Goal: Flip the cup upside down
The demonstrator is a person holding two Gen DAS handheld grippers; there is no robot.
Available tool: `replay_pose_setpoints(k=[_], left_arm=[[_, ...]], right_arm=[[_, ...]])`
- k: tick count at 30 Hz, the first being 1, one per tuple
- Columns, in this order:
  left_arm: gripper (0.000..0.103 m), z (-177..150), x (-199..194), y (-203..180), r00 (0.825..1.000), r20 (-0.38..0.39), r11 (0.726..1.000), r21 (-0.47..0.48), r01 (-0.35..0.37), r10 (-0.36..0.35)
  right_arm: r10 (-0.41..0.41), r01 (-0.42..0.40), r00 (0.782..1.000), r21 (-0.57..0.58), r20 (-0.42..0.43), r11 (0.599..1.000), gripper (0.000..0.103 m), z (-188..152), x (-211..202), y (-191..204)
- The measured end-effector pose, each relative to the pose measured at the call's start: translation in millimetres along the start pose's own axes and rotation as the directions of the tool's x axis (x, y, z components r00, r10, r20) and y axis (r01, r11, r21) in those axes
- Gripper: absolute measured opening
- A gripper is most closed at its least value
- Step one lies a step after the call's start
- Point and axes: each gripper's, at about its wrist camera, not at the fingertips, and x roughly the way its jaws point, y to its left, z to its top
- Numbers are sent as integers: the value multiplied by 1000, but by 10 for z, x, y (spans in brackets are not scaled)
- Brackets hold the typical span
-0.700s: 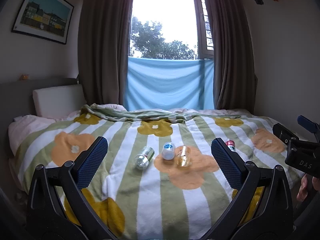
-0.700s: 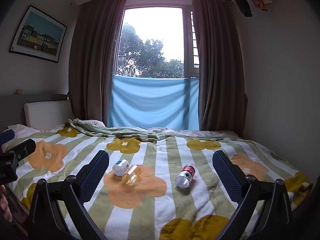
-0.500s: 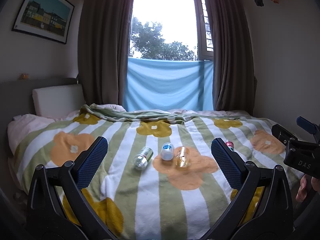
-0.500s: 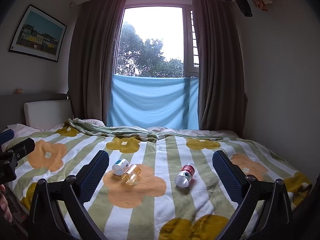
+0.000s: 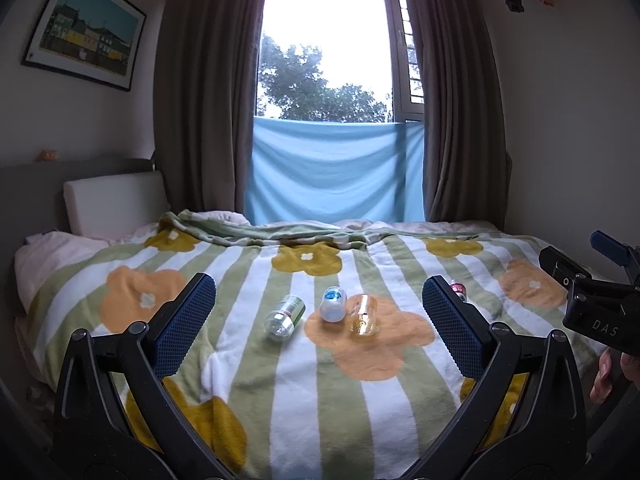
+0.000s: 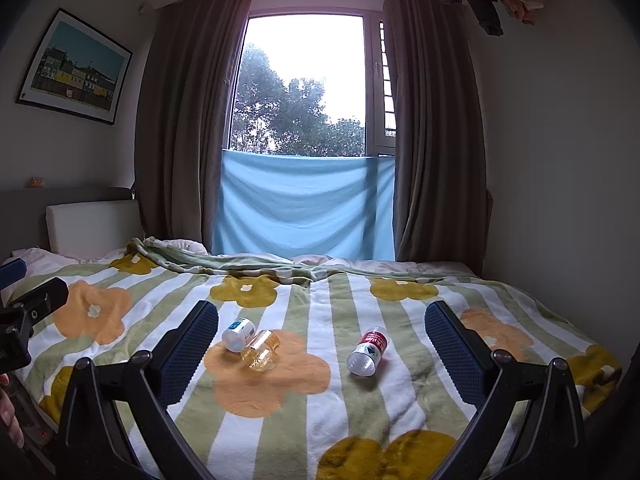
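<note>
Left claw (image 5: 319, 326): held above the near edge of the bed, its two blue-padded fingers spread wide, nothing between them; the base is cut off by the lower frame edge.
Right claw (image 6: 322, 350): likewise held over the bed with fingers spread wide and nothing gripped; in the left view only part of its black body is seen at the right edge.
Cup (image 5: 362, 314): a clear amber cup, laid on its side on an orange flower of the blanket, well apart from both claws; seen also in the right view (image 6: 261, 355). Which end faces the cameras is hard to make out.
Blue-label bottle (image 5: 333, 303): laid on its side just beside the cup, on its left; whether the two touch cannot be told.
Green-label bottle (image 5: 285, 317): laid on its side left of the others; hidden in the right view, probably behind the left finger.
Red-label bottle (image 6: 368, 351): laid on its side right of the cup, apart from it; in the left view mostly hidden behind the right finger.
Blanket (image 5: 248, 264): striped green and white with flowers, spread over the bed; its near edge is cut off.
Hands: only fingertips are seen at the frame edges.
</note>
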Motion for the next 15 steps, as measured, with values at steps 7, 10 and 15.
replay_pose_setpoints(k=[7, 10, 15], left_arm=[[103, 10, -1, 1, 1000, -2, 1000, -2, 2, -2], [103, 18, -15, 18, 1000, -2, 1000, -3, 3, -3], [103, 34, -18, 27, 1000, -3, 1000, -4, 5, -5]], right_arm=[[3, -3, 1000, 4, 6, 1000, 103, 25, 0, 2], [4, -4, 1000, 7, 7, 1000, 103, 23, -2, -1], [3, -3, 1000, 6, 7, 1000, 103, 18, -3, 0]])
